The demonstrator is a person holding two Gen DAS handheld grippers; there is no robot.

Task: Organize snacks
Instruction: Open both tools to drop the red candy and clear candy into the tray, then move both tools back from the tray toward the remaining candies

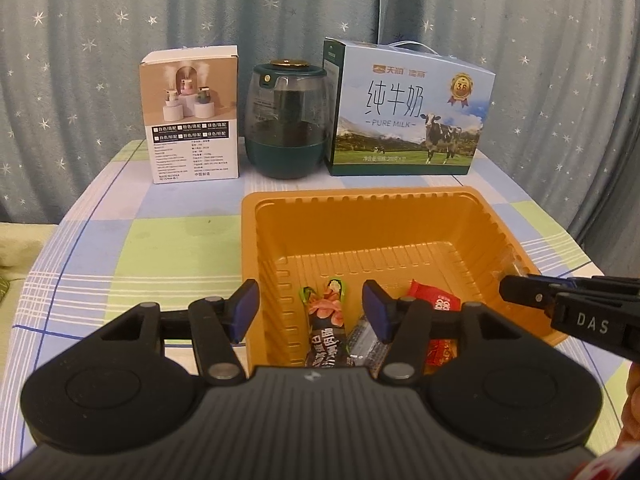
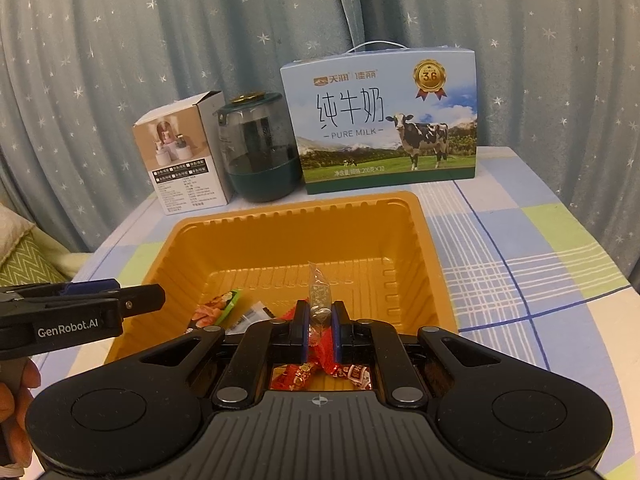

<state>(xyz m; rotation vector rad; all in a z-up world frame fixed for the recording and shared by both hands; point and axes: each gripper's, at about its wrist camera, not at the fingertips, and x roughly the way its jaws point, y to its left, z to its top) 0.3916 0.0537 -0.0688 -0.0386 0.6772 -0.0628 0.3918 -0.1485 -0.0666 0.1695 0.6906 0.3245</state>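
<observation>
An orange plastic tray [image 1: 360, 196] [image 2: 300, 210] sits on the checked tablecloth. Inside lie a dark snack packet [image 1: 324, 320] with a pink picture, a silvery packet [image 1: 362, 344] and red packets [image 1: 440, 300] [image 2: 296, 376]. My left gripper [image 1: 311, 309] hovers open over the tray's near left part, the dark packet lying below the gap, untouched. My right gripper [image 2: 320, 318] is shut on a small clear-wrapped candy [image 2: 320, 292] that sticks up between the pads, above the red packets. Each gripper shows side-on in the other's view: right gripper [image 1: 516, 292], left gripper [image 2: 152, 296].
Behind the tray stand a humidifier box [image 1: 192, 120], a dark green jar [image 1: 286, 120] and a pure milk carton [image 1: 408, 112], with a starred curtain beyond. Bare tablecloth [image 1: 140, 248] lies left of the tray. A hand [image 2: 16, 400] holds the left gripper.
</observation>
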